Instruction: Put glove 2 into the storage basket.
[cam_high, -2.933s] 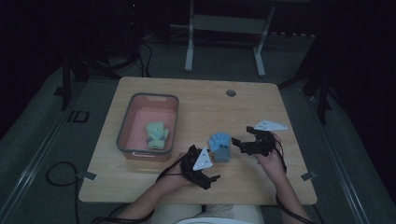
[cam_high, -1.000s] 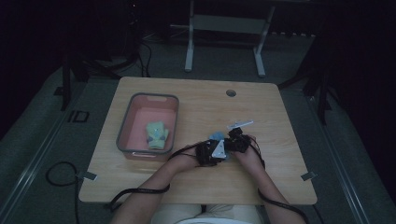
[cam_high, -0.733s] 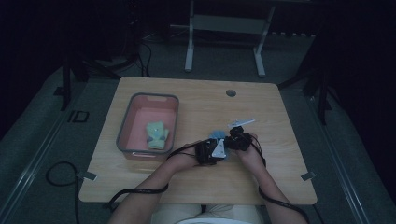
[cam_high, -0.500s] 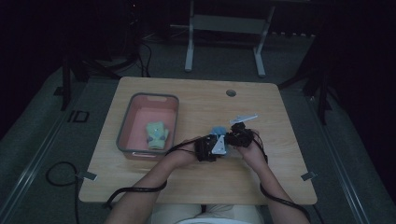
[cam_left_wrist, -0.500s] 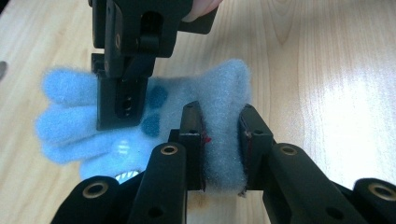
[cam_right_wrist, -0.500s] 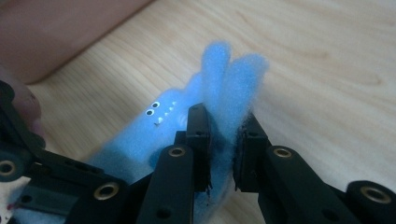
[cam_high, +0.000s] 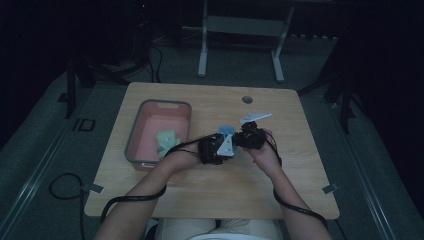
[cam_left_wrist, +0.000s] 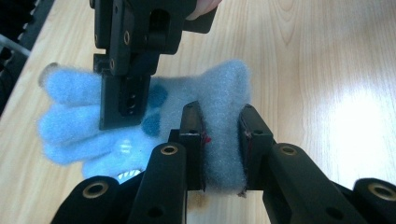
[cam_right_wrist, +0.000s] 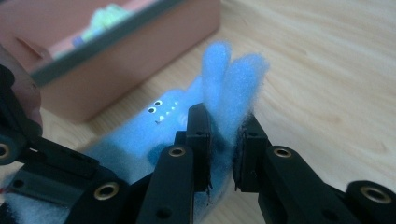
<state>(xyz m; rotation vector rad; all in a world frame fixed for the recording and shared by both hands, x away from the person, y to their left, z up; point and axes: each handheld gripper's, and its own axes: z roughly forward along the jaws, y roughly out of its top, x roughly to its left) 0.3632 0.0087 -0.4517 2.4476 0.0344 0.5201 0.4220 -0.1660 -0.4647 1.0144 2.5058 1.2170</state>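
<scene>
A fluffy light blue glove (cam_high: 226, 131) hangs between my two grippers above the middle of the wooden table (cam_high: 210, 102). My left gripper (cam_high: 222, 145) is shut on the glove's cuff (cam_left_wrist: 224, 84), and its pads (cam_left_wrist: 194, 126) squeeze the fabric. My right gripper (cam_high: 241, 139) is shut on the glove's finger end (cam_right_wrist: 243, 74); its jaws have just been closing on it. In the left gripper view the right gripper (cam_left_wrist: 126, 93) comes in from above onto the glove's fingers. In the right gripper view the left gripper (cam_right_wrist: 56, 177) sits at the lower left.
A pink bin with a grey rim (cam_high: 131, 150) stands left of the hands, with a pale green fabric item (cam_high: 166, 140) inside; its wall (cam_right_wrist: 140, 60) is close behind the glove. A round hole (cam_high: 247, 99) lies at the table's far edge.
Both hands, apart at first, came together on the glove. Over the last second they lifted it a little and moved it slightly farther from the person.
</scene>
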